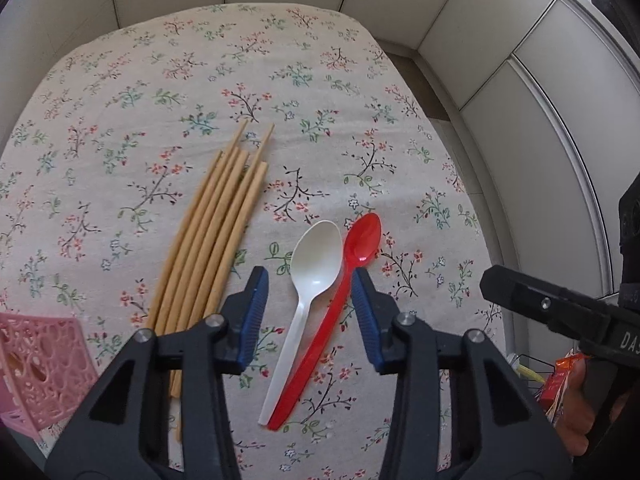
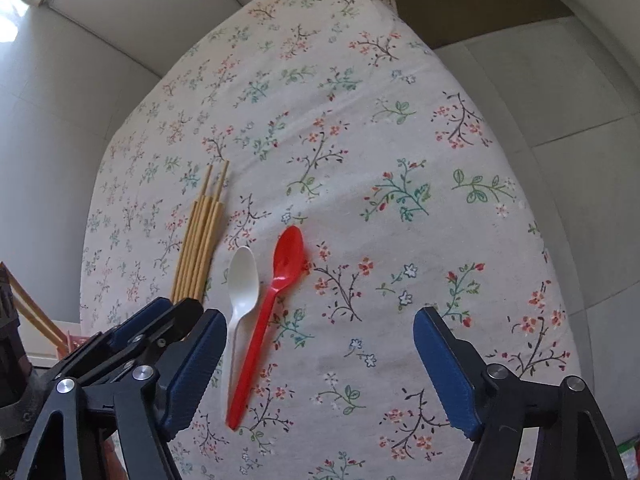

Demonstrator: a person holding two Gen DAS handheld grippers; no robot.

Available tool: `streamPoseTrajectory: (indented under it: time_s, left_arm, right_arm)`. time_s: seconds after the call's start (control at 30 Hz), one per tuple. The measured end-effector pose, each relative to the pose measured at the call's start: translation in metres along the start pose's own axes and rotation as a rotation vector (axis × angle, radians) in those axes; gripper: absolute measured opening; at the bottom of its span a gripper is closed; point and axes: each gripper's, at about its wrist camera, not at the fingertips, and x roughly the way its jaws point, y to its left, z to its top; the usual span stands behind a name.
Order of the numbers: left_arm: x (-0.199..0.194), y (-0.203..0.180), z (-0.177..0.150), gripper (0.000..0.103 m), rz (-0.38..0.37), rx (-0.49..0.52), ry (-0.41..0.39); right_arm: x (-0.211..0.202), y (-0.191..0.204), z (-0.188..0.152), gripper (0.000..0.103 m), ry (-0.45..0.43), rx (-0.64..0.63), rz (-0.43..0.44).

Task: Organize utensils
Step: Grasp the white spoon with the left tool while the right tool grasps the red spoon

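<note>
A white plastic spoon and a red plastic spoon lie side by side on the floral tablecloth. Several wooden chopsticks lie bundled to their left. My left gripper points down over the spoons and stands open. Both handles lie between its blue pads, and the right pad is close against the red handle. My right gripper hovers open and wide beside it, with the spoon handles near its left finger.
A pink lattice basket stands at the table's near left corner. Orange snack packets lie off the table's right side. White cabinet panels surround the table. The right gripper's black finger reaches in from the right.
</note>
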Motion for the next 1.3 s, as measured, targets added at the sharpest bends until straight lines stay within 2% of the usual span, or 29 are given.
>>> streamPoseTrajectory:
  time_s: [0.47, 0.57, 0.77, 0.87, 1.0, 1.13, 1.3]
  left_arm:
    - [0.044, -0.018, 0.009, 0.045, 0.033, 0.033, 0.051]
    - [0.046, -0.018, 0.010, 0.039, 0.059, 0.045, 0.040]
    - [0.021, -0.006, 0.007, 0.038, 0.073, 0.044, -0.033]
    - [-0.001, 0.001, 0.001, 0.038, 0.067, 0.036, -0.077]
    - [-0.032, 0.009, -0.015, 0.038, 0.040, 0.031, -0.120]
    - [-0.054, 0.014, -0.031, 0.038, 0.003, 0.024, -0.151]
    - [-0.067, 0.021, -0.044, 0.038, -0.034, 0.022, -0.168]
  right_arm:
    - [0.008, -0.010, 0.009, 0.081, 0.018, 0.004, -0.028]
    - [0.011, -0.011, 0.010, 0.081, 0.024, 0.004, -0.037]
    - [0.019, -0.007, 0.013, 0.078, 0.033, 0.001, -0.035]
    - [0.028, -0.002, 0.014, 0.071, 0.051, -0.006, -0.003]
    - [0.043, 0.003, 0.018, 0.053, 0.067, -0.023, 0.036]
    - [0.059, 0.004, 0.023, 0.039, 0.091, -0.009, 0.091]
    - [0.075, 0.011, 0.027, 0.035, 0.091, -0.010, 0.078]
